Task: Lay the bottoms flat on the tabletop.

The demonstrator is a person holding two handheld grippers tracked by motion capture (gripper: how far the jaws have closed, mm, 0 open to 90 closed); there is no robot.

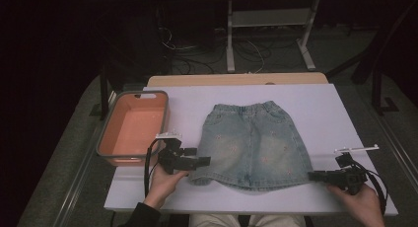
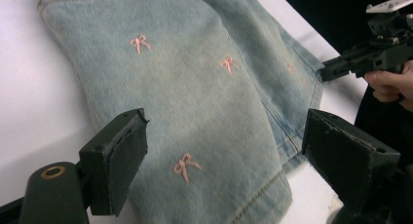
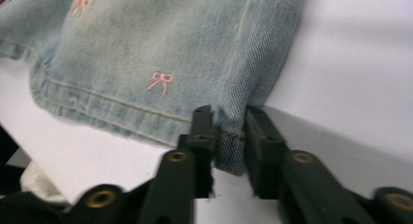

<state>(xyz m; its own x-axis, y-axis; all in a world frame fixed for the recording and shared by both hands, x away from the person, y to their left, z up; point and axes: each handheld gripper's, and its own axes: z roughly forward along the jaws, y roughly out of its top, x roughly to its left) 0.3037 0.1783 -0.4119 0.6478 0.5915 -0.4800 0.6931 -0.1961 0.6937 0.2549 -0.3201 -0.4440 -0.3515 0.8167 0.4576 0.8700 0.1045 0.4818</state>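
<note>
Presently we find the denim skirt (image 1: 251, 143) lying flat at the middle of the white table (image 1: 325, 103), waistband toward twelve o'clock, hem toward six. The right gripper (image 3: 229, 121) is pinched onto the hem corner at the skirt's five o'clock. The left gripper (image 2: 224, 151) stands with jaws wide over the seven o'clock hem corner, gripping nothing. An orange bin (image 1: 133, 128) sits at the skirt's nine o'clock. We judge the step to be taking hold of both hem corners; next, the left jaws should lower and close on the cloth.
</note>
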